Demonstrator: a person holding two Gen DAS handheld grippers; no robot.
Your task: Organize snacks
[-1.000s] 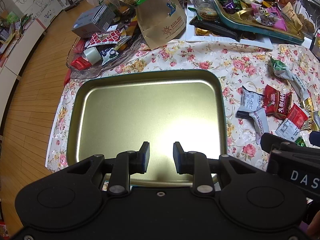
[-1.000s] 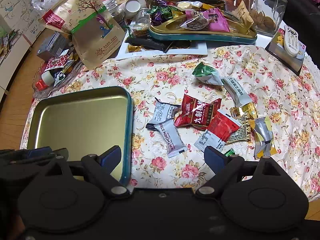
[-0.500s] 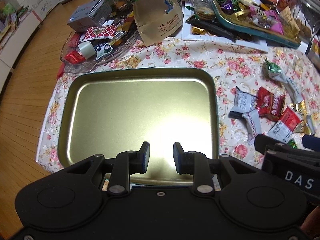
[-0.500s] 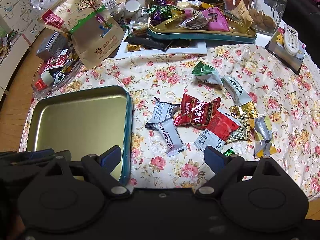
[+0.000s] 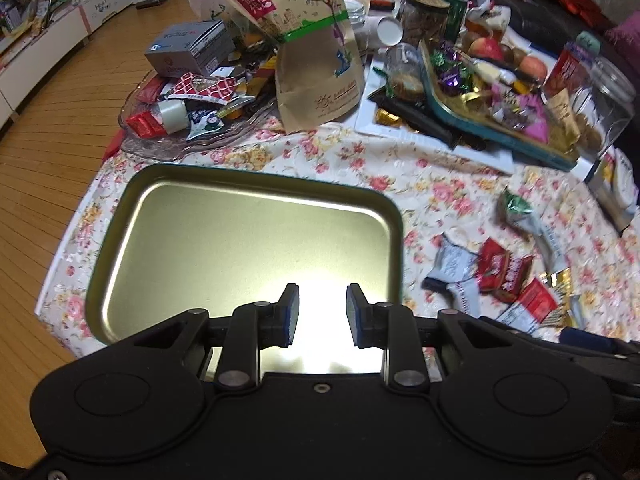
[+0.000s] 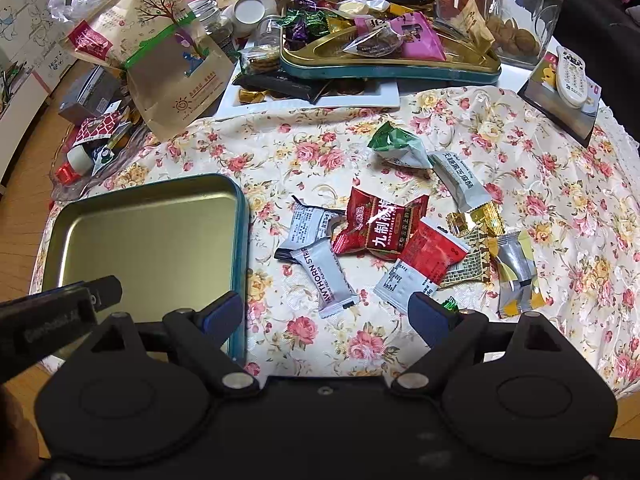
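Observation:
An empty gold tray with a teal rim (image 5: 160,184) (image 6: 240,216) lies on the floral cloth. My left gripper (image 5: 322,314) hovers over the tray's near edge, its jaws a narrow gap apart and empty. Several wrapped snacks lie right of the tray: a white hawthorn strip (image 6: 330,276), a grey packet (image 6: 306,228), a red packet (image 6: 380,226), a red and white packet (image 6: 420,266) and a green packet (image 6: 396,150). My right gripper (image 6: 326,314) is wide open and empty, just in front of the hawthorn strip.
A brown paper snack bag (image 6: 160,68) stands at the back left by a glass dish of small items (image 5: 180,120). A second tray full of sweets (image 6: 384,52), a glass jar (image 6: 516,12) and a remote (image 6: 574,76) crowd the back.
My left gripper has pulled back and swung right, so the tray sits further left and lower in its view. My right gripper has hardly moved. Jaw openings are unchanged.

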